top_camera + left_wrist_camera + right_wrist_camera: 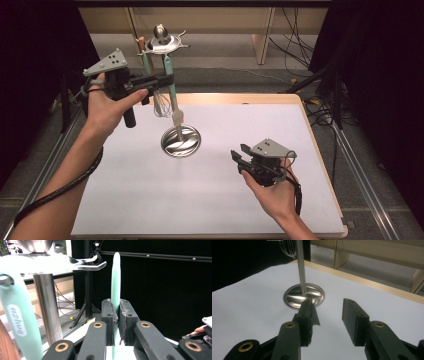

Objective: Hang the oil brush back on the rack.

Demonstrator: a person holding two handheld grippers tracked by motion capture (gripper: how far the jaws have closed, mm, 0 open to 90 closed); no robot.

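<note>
The table (310,150) has a white top with a pale wood edge. At its 12 o'clock a shiny silver stand (180,141) carries utensils with mint-green handles (115,277); one handle (17,320) bears white lettering. The grippers (325,312) are black with brass-coloured rivets and grey plates (270,148).

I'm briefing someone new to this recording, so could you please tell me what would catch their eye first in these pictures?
First, the steel utensil stand at the table's middle back, its round base on the white surface and tools hanging from its top. Next, the left claw, raised beside the stand and shut on a mint handle of a hanging utensil. The right claw sits low at the front right, open and holding nothing.
</note>
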